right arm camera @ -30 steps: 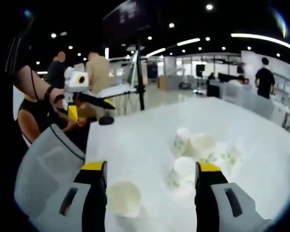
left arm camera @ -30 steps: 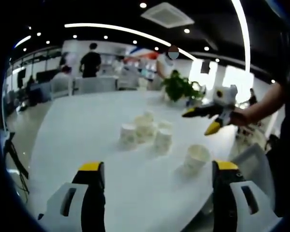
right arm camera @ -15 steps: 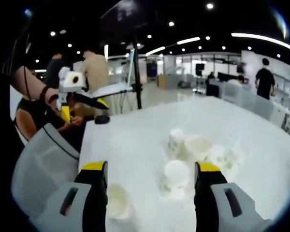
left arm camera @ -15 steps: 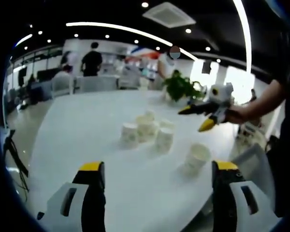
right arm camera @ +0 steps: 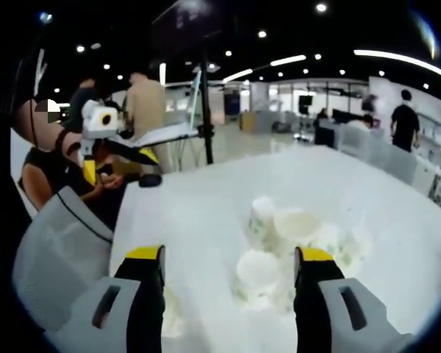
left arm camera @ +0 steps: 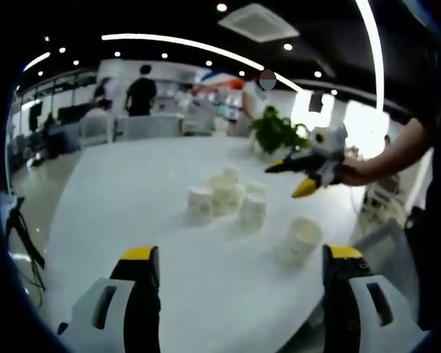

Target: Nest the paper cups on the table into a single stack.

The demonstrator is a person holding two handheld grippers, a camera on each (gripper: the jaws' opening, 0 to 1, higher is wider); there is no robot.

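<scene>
Left gripper view: left gripper (left arm camera: 235, 279), jaws spread, empty, above white table (left arm camera: 117, 213); white paper cups (left arm camera: 224, 197) clustered ahead, w/ right gripper (left arm camera: 290, 176) beyond. Right gripper view: its jaws apart, empty, framing nearest cup (right arm camera: 256, 276).

Open office, ceiling light strips (left arm camera: 191, 45), potted plant (left arm camera: 273, 132)

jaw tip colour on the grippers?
Yellow tips on black jaws, clearest in the left gripper view on the left gripper; the right gripper shows it too.
</scene>
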